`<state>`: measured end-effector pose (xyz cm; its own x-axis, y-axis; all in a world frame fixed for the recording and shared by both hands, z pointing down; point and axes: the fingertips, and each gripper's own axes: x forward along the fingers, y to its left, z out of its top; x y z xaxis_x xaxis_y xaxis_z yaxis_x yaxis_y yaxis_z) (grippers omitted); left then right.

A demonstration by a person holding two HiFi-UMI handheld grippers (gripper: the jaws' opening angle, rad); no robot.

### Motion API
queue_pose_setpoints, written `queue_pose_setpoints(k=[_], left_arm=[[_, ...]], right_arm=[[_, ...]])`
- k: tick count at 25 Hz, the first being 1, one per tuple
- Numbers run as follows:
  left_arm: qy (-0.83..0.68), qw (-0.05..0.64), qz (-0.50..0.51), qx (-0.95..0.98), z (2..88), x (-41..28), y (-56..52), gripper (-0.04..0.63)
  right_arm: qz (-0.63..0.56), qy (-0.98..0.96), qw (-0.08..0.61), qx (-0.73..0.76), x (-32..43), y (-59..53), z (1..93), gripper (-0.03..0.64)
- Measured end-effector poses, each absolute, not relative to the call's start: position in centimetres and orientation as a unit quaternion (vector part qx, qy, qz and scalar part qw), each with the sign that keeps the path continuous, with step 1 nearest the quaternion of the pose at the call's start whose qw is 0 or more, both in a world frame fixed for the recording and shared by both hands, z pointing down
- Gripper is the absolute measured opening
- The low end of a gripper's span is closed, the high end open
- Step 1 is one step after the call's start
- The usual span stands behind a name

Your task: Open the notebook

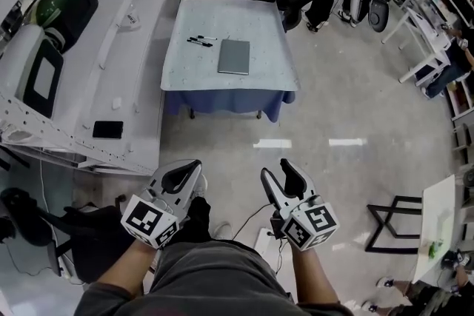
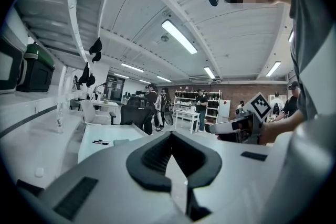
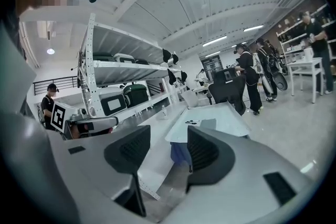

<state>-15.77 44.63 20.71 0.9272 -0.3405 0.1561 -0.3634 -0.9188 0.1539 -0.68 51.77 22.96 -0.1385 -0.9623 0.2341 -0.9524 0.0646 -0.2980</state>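
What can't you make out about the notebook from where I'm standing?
- Notebook: too small in the head view to tell which edge is the spine.
- Pens beside it: too small to count.
- Right gripper view: that gripper's own jaw covers the notebook's near end.

Left gripper (image 1: 191, 168) held low, fingers (image 2: 155, 157) closed together, right gripper (image 1: 278, 169) alongside, fingers (image 3: 128, 152) apart, empty

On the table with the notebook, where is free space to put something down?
The table's right strip, between the notebook and the right edge, is bare. So are the near edge in front of the notebook and the far part behind it. The left side is tighter: pens lie just left of the notebook.
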Motion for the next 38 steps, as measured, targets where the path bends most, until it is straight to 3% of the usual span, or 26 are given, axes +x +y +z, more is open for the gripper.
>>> queue_pose_setpoints(k=[38], left_arm=[[-0.144, 0.112, 0.067, 0.981, 22.7, -12.6, 15.5, 0.000]], right_arm=[[-0.222, 0.693, -0.013, -0.686, 2.0, 24.0, 24.4, 0.204]])
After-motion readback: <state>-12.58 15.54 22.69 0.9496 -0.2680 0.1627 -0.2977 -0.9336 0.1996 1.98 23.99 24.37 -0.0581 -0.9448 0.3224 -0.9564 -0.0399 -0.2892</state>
